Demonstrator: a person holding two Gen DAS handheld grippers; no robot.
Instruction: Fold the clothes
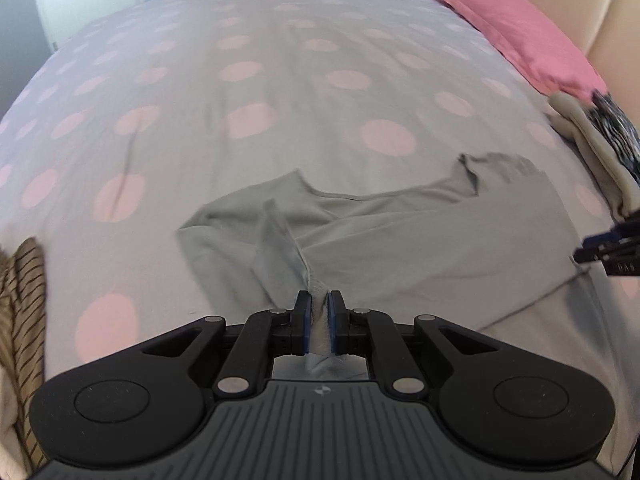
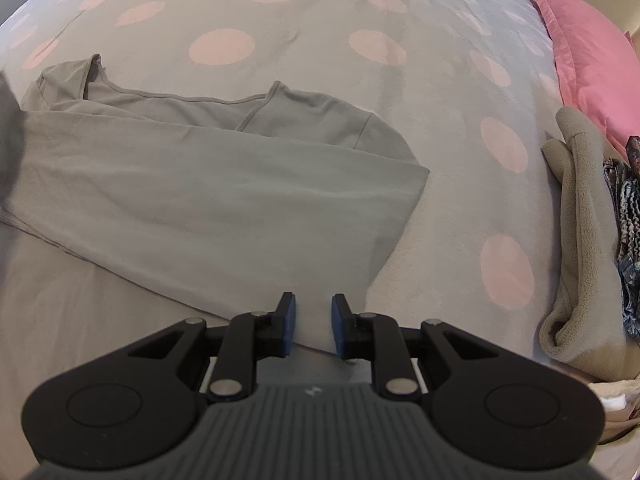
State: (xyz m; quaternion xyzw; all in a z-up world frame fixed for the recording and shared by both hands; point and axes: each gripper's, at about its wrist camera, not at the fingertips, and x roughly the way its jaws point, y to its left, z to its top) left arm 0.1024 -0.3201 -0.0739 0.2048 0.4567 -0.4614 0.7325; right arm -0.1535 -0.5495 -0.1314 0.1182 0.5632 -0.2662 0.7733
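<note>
From the left wrist camera, the left gripper (image 1: 319, 307) has its jaws pinched tight on a bunched fold of the grey-green top (image 1: 400, 236), which lies partly spread on the spotted duvet (image 1: 240, 80), one side lifted toward the camera. A striped garment (image 1: 24, 320) sits at the left edge.

From the right wrist camera, the right gripper (image 2: 313, 326) hangs with jaws apart over the top's near edge, holding nothing. A folded fleece (image 2: 576, 240) lies beside the pink pillow (image 2: 592, 48). With only one side pinched, pulling could drag the top askew and crease the fold.
</note>
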